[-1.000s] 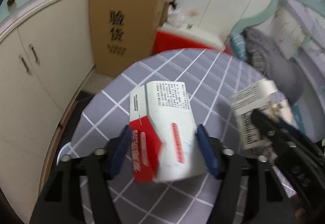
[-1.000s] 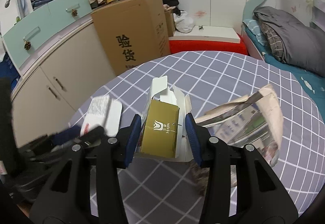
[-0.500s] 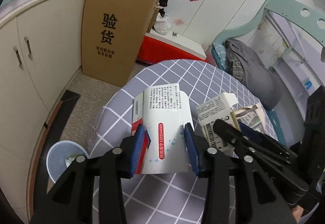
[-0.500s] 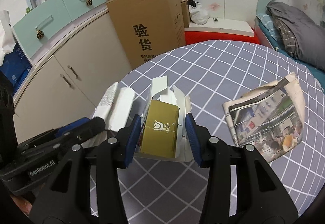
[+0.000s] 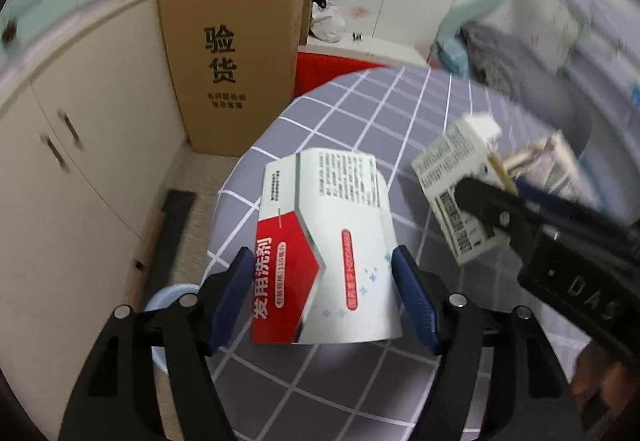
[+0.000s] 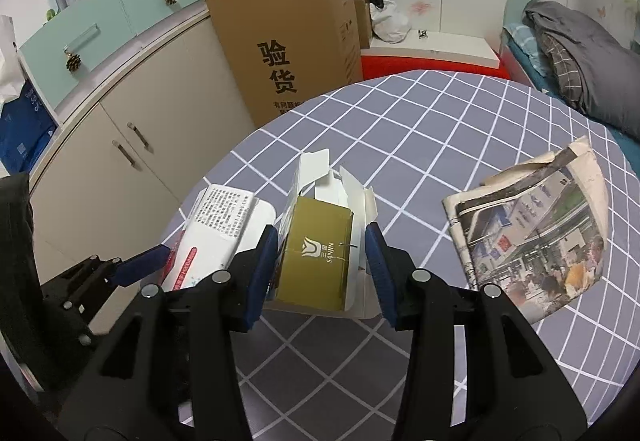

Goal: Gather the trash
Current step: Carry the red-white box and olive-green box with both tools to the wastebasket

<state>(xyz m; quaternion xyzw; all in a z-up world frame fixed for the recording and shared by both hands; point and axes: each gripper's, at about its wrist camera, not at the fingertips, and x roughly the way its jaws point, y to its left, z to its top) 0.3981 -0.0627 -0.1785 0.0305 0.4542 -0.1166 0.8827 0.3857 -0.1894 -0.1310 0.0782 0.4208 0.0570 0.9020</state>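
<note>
My left gripper (image 5: 324, 297) is shut on a white and red carton (image 5: 328, 241) and holds it above the left edge of the round table (image 5: 380, 113). My right gripper (image 6: 322, 269) is shut on an open gold and white box (image 6: 316, 261), held above the table. That box shows at the right of the left wrist view (image 5: 456, 197); the white and red carton shows at the left of the right wrist view (image 6: 216, 229). A folded newspaper (image 6: 532, 237) lies on the table's right side. A pale blue bin (image 5: 164, 301) stands on the floor below the left gripper.
A tall cardboard box (image 6: 292, 49) stands against cream cabinets (image 6: 132, 129) left of the table. A red and white low unit (image 6: 432, 57) sits behind the table. A bed with grey bedding (image 6: 580, 57) is at the right.
The left gripper with its carton has swung left and lower, towards the table's left edge over the bin. The right gripper has drawn back slightly with its box.
</note>
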